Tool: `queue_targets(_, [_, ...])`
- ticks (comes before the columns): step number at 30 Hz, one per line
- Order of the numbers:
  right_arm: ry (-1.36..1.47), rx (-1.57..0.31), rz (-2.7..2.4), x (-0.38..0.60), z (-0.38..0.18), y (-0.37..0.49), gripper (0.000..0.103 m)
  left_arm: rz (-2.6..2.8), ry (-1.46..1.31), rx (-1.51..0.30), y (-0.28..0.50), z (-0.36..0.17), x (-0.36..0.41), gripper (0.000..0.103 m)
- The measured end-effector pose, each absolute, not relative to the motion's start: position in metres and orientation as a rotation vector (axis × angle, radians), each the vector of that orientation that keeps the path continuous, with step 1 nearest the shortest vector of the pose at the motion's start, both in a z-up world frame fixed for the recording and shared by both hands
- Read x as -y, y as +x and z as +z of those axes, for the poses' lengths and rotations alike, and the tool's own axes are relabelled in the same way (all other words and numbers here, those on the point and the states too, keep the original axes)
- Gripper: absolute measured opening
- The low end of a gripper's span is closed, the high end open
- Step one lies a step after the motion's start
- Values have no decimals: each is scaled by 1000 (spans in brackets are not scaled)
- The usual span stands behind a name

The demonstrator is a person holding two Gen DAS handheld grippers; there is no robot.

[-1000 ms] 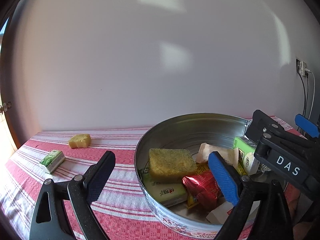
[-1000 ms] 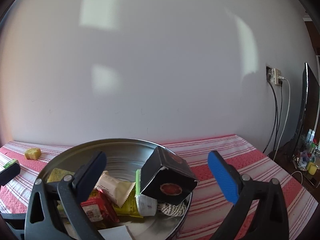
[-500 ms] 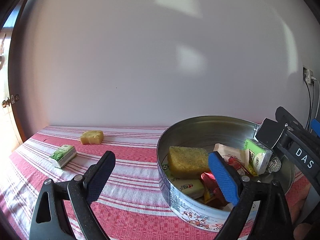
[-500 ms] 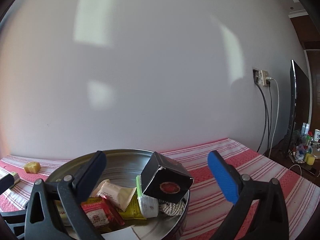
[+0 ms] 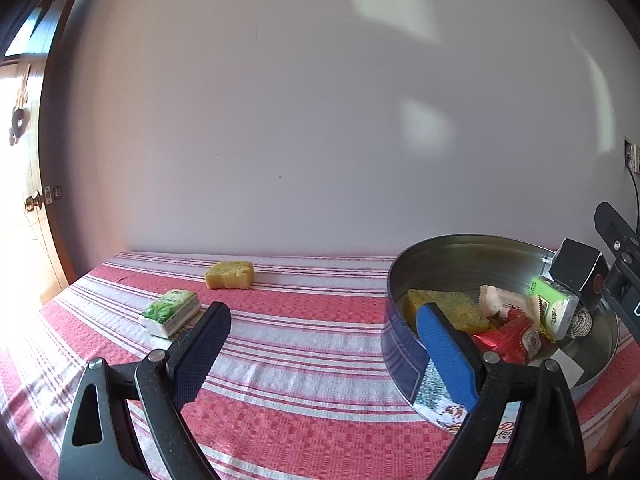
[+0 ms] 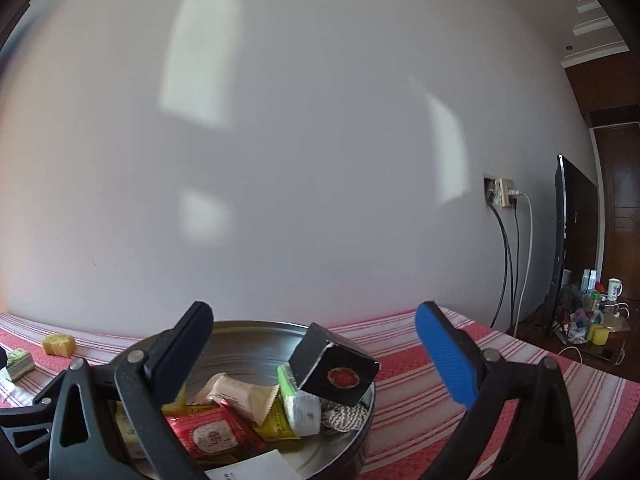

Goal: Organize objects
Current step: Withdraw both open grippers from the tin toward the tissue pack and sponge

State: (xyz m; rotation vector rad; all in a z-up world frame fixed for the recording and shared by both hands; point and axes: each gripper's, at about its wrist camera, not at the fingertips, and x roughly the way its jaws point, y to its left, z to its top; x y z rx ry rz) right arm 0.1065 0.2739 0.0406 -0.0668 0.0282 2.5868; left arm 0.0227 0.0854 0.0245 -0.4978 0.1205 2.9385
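Both claws stood wide and held nothing: left claw (image 5: 320,348) over the striped surface (image 5: 304,344), right claw (image 6: 312,352) above the round tin (image 6: 248,330).

Still outside the tin, well apart from it: a green tissue pack (image 5: 171,312) and, nearer the wall, a yellow sponge piece (image 5: 230,275).

Tissue pack judged light, soft, with a slick wrapper; grip across the short sides. Its long axis ran diagonally, near end toward the left claw. Sponge judged light and squashy; long axis roughly along the wall.
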Motion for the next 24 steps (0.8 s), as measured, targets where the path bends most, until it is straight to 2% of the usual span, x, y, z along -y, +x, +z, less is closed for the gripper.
queue_targets(11, [-109, -41, 2650, -216, 41, 79, 103, 3052, -501, -138, -1, 24, -27, 96])
queue_targets(24, [-178, -96, 2751, -155, 34, 27, 103, 3139, -685, -150, -55, 19, 39, 96])
